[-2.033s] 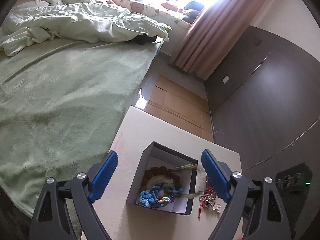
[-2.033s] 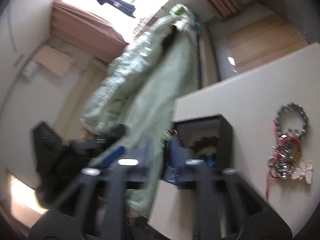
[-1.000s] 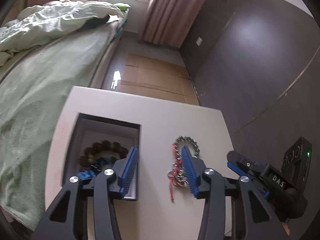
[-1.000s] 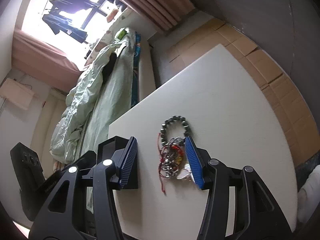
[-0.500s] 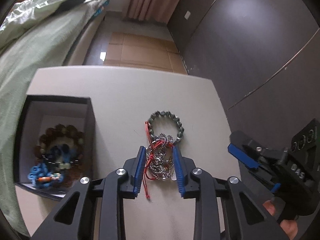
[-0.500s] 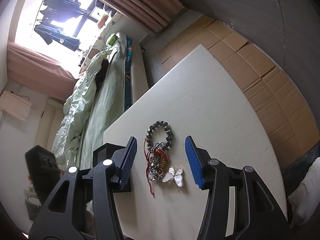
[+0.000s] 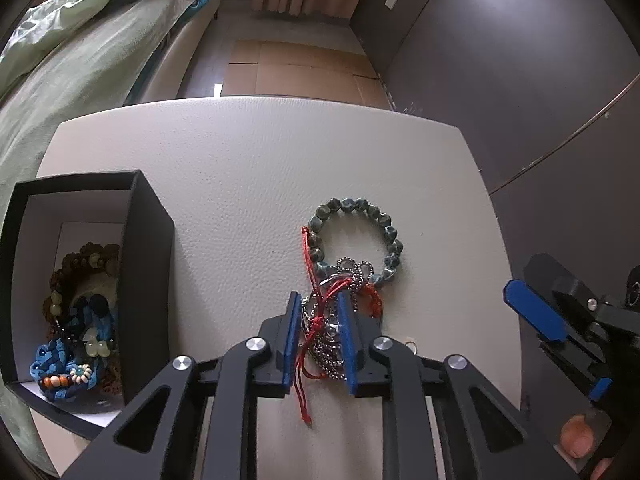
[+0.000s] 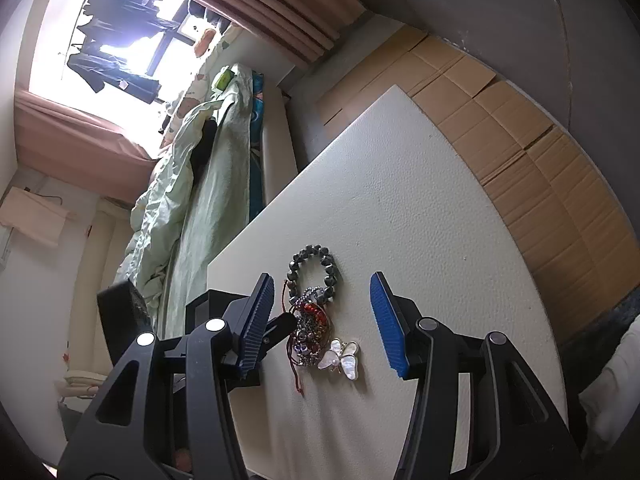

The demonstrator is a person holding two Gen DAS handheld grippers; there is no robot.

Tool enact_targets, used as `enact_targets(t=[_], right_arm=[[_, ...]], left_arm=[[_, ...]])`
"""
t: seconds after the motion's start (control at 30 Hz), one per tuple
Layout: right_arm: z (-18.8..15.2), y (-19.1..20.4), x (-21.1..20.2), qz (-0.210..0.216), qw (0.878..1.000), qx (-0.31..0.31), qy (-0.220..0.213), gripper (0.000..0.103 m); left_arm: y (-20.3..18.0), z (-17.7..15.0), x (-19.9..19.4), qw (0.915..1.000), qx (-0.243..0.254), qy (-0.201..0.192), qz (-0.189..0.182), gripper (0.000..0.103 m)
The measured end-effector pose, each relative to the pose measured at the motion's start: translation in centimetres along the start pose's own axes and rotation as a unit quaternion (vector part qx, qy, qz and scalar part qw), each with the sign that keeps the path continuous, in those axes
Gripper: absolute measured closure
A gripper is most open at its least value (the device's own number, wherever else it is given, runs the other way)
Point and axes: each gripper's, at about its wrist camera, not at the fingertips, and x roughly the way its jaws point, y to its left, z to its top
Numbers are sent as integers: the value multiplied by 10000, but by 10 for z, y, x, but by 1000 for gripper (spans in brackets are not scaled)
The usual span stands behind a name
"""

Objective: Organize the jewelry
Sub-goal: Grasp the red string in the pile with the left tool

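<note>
Left wrist view: the left gripper [image 7: 319,334] has come down onto the white table [image 7: 248,168] since a second ago, and its jaws have just been closing around the tangle of silver chain and red cord [image 7: 324,330], which now sits between the blue pads; whether they press it, I cannot tell. The green bead bracelet [image 7: 354,236] lies just beyond. The black box [image 7: 150,276] has slid leftward in view. The right gripper [image 8: 322,322] hovers with jaws apart.
</note>
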Motion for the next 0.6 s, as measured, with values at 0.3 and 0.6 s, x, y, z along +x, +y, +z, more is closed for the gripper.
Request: enact_targets(t=[0.3,0.6], right_arm=[[-2,3,3,13,10000,-41,57,52],[-5,9,12,-35,9998,-115,145,52]], left_arm=[[2,-1,-2,9999,24,-15,137,98],[10,0,-27,9996,-113,-197,-194,100]])
